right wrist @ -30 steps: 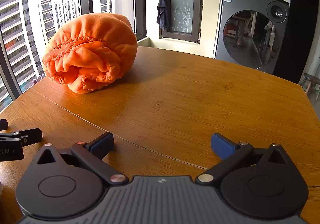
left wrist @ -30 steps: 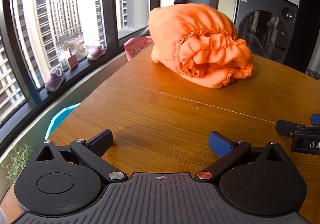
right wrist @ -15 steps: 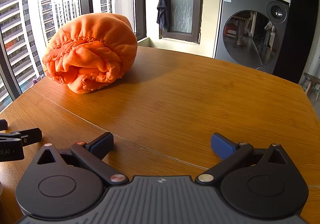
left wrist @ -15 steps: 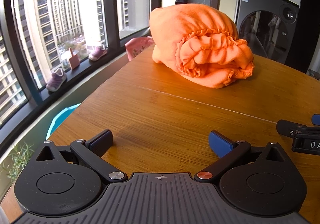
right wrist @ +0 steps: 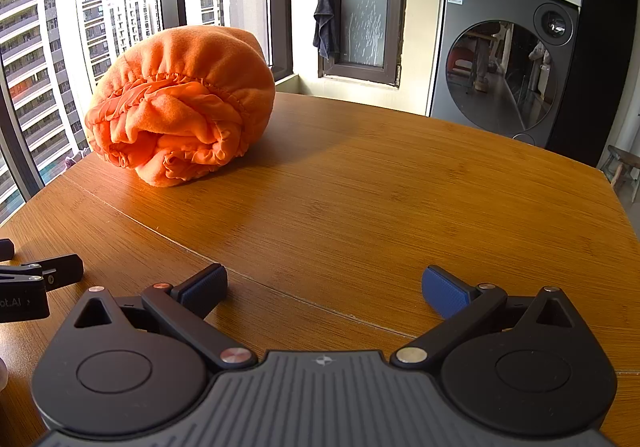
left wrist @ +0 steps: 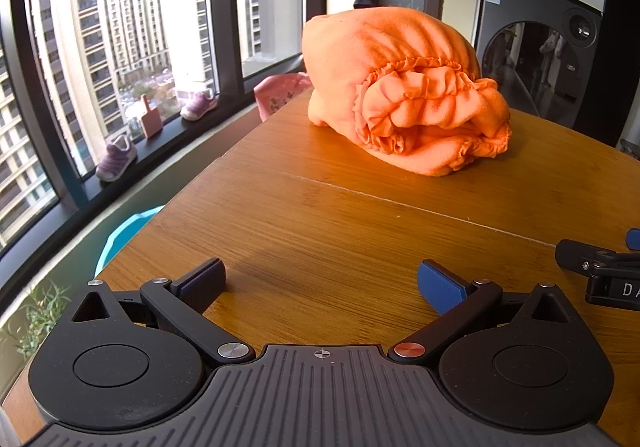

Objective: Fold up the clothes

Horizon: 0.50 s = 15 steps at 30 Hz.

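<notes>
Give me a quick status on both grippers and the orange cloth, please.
Left gripper open, empty. Right gripper open, empty. Orange cloth bunched on table, untouched. Nothing between.

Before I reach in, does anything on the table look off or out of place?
Nothing spilled or damaged. The orange garment sits bunched in a rolled heap at the window side of the wooden table, elastic hem gathered, not laid flat. Left gripper and right gripper are both open, empty, short of it.

The cloth [left wrist: 404,87] looks soft, matt, fleecy, with ruffled hems. The table [right wrist: 400,199] is smooth, satin-grained wood. The washer [right wrist: 504,59] has a glossy glass door.
</notes>
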Motion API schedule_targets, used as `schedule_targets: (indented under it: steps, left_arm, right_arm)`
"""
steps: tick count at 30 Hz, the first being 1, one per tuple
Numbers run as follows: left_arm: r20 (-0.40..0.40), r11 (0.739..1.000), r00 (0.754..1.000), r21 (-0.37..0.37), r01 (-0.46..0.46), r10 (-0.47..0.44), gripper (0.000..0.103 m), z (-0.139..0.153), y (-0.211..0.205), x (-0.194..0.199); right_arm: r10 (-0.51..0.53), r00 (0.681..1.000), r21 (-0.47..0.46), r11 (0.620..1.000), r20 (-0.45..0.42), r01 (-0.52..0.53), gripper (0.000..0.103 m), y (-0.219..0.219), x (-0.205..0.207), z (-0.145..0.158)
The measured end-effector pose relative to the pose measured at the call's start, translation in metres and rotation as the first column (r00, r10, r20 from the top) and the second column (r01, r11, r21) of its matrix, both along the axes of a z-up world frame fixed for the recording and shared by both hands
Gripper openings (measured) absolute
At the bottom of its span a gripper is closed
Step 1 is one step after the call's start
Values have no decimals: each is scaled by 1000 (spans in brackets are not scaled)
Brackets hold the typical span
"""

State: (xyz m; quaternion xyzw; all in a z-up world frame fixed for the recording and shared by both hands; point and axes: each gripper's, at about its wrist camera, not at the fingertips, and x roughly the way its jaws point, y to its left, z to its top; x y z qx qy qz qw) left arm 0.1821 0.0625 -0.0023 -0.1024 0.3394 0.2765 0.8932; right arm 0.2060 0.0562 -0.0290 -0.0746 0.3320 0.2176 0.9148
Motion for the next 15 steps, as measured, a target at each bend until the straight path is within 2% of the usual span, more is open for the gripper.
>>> schedule_targets:
  steps: [15]
  left_arm:
    - [8, 1000, 1000, -5, 0, 0, 103, 0, 0, -1]
  right_arm:
    - [5, 1000, 0, 1000, 0, -5, 103, 0, 1, 0]
